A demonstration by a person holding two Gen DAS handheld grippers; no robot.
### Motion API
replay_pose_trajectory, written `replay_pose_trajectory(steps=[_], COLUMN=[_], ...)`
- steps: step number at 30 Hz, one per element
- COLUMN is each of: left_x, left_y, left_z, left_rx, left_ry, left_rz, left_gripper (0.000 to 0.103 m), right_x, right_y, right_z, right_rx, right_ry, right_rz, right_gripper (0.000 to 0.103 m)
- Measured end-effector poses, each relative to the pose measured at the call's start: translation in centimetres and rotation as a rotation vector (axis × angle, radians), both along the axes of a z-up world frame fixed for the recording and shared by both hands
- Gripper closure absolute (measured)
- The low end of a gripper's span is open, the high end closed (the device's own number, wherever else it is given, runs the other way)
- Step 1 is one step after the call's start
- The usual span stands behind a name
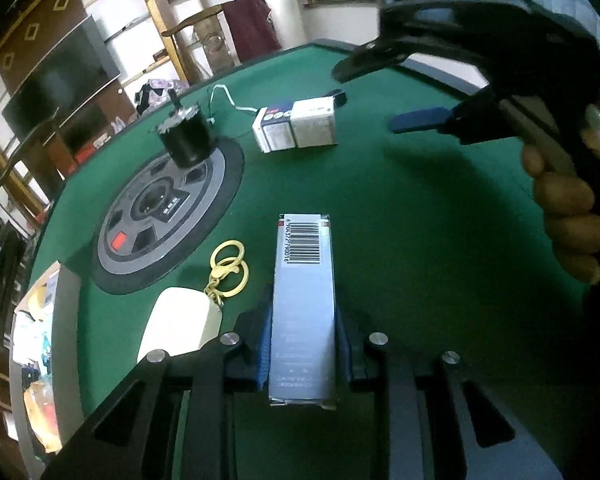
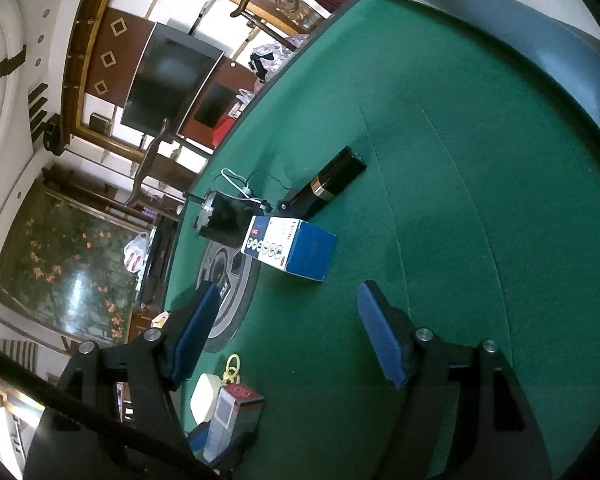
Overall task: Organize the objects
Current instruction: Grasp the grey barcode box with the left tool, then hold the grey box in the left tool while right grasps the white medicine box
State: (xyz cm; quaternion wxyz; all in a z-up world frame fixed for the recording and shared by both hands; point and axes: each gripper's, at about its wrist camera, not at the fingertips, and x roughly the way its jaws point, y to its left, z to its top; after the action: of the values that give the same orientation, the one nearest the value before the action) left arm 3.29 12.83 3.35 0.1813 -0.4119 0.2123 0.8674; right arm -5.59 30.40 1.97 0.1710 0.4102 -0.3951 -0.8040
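So there's this big green felt desk [image 1: 380,200] with a round grey hub in the middle. The left gripper [image 1: 303,344] is clamped on a tall silver carton with a barcode [image 1: 304,300] down at the near edge, next to a cream fob on gold rings [image 1: 179,324], while the right gripper [image 2: 287,336] hangs wide apart over bare felt, nothing in it

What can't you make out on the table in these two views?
- Silver barcode box: small print blurred, left wrist view; lower sides hidden by the left gripper fingers.
- White keychain fob: near end cut off by the gripper frame.
- Black cylinder: label too small, right wrist view.
- Blue and white box: icons unreadable.
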Motion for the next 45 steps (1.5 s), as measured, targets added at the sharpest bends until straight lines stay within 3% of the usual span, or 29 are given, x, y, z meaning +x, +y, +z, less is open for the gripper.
replay_pose_trajectory(steps=[18,24,29,35,39,45], left_x=[1.8,3.0,3.9,4.3,4.3,4.2], left_y=[-0.8,-4.2,-7.8,-10.7,-11.9,-13.0], left_z=[1.9,3.9,4.8,4.6,4.4,4.1], left_rx=[0.021,0.107,0.155,0.187,0.205,0.230], left_ry=[0.040,0.024,0.009,-0.006,-0.015,-0.033], left_rz=[0.013,0.037,0.080,0.128,0.154,0.163], left_gripper=[0.080,0.080,0.080,0.080,0.080,0.080], right_x=[-0.3,0.6,-1.0,-5.8,-7.6,-5.7], right_y=[0.3,0.6,0.1,-3.4,-6.0,-9.2], right_z=[-0.6,1.5,3.6,4.4,3.3,1.9], right_rx=[0.044,0.172,0.236,0.348,0.442,0.598], right_ry=[-0.026,0.014,0.038,0.011,-0.045,-0.055], right_rz=[0.001,-0.101,-0.123,-0.053,0.019,0.164], right_gripper=[0.032,0.032,0.032,0.032,0.032,0.032])
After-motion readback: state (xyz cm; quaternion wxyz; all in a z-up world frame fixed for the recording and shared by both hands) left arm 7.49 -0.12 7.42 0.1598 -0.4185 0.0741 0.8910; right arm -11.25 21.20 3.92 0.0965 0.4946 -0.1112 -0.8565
